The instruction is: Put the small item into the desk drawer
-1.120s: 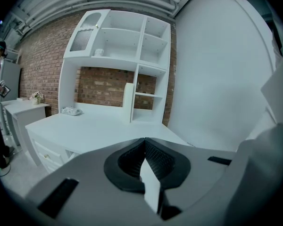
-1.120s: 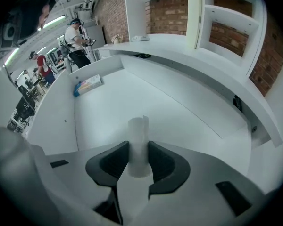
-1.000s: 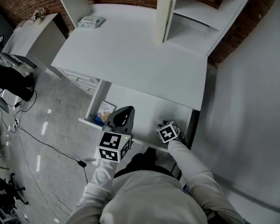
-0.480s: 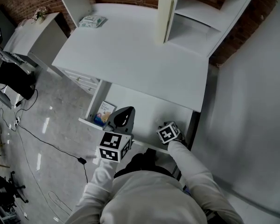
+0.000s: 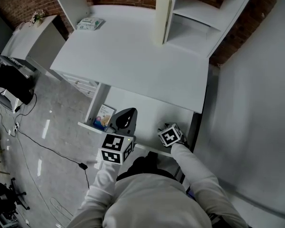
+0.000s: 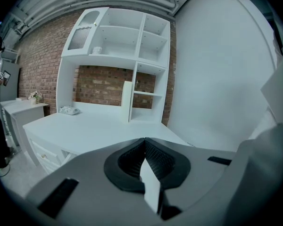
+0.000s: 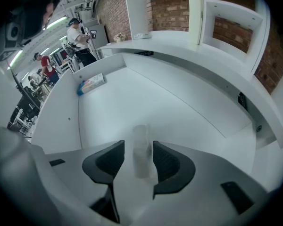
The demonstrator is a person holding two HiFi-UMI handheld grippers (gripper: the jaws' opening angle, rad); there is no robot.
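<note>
The open desk drawer (image 5: pixel 145 109) sticks out under the white desk top (image 5: pixel 133 56). My right gripper (image 5: pixel 161 127) points steeply down into the drawer's right part. Its jaws have just been opening and now stand open. Between them is the small item (image 7: pixel 141 149), a pale translucent little tube, blurred, with a gap to each pad. Below it lies the drawer's bare white floor (image 7: pixel 146 93). My left gripper (image 5: pixel 125 117) hovers over the drawer's left front, shut and holding nothing. In its own view the left gripper (image 6: pixel 144 147) points across the desk.
A blue and white packet (image 5: pixel 104 116) lies in the drawer's far left corner, also seen as a packet (image 7: pixel 90 83) in the right gripper view. A wipes pack (image 5: pixel 89 23) lies on the desk's back left. A white shelf unit (image 5: pixel 190 13) stands at the back right. People stand in the room (image 7: pixel 80 39).
Neither gripper has visibly moved in the head view. That view itself has shifted slightly.
</note>
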